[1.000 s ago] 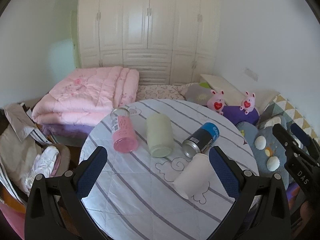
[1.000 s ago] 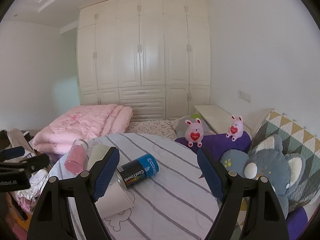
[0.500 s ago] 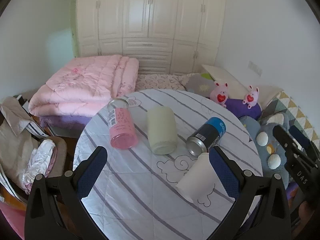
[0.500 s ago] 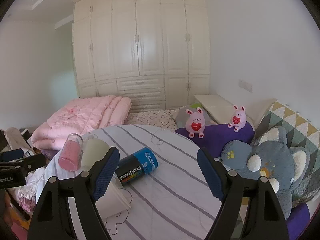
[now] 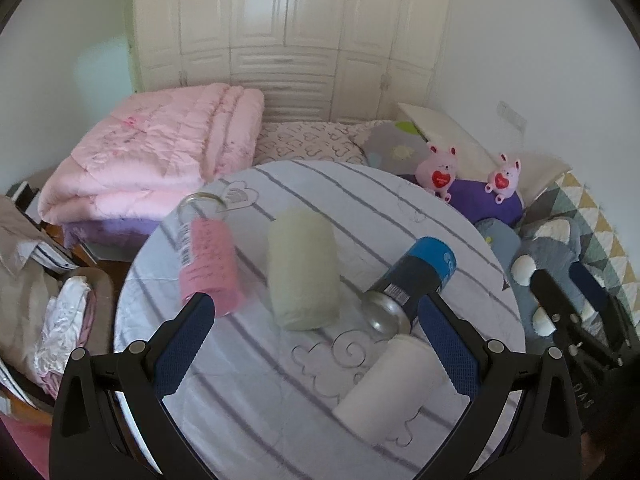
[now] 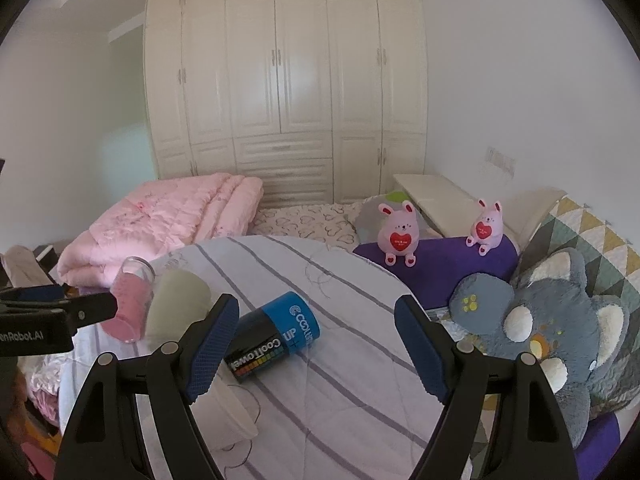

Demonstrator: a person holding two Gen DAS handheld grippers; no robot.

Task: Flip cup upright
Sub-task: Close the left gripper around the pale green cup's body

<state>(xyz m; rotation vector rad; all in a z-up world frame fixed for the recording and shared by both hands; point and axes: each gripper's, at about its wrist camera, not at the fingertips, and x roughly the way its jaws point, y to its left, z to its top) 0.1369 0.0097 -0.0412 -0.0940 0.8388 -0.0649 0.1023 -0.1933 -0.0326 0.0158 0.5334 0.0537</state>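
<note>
Both hand-held grippers, left (image 5: 316, 320) & right (image 6: 316, 344), gape empty; white paper cup (image 5: 390, 388) lying w/ blue-black can (image 5: 412, 280) touching ahead may roll if nudged.

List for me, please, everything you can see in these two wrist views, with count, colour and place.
pink glass cup: 1, lying at table's left
pale green cup: 1, lying mid-table
can: 1, blue and black, lying right of centre
white paper cup: 1, lying nearest
round table: 1, striped white cloth
quilt: 1, pink, folded on bed
bunny toys: 2, pink, on purple cushion
grey plush: 1, right
wardrobe: 1, cream, rear wall
left gripper: open
right gripper: open
</note>
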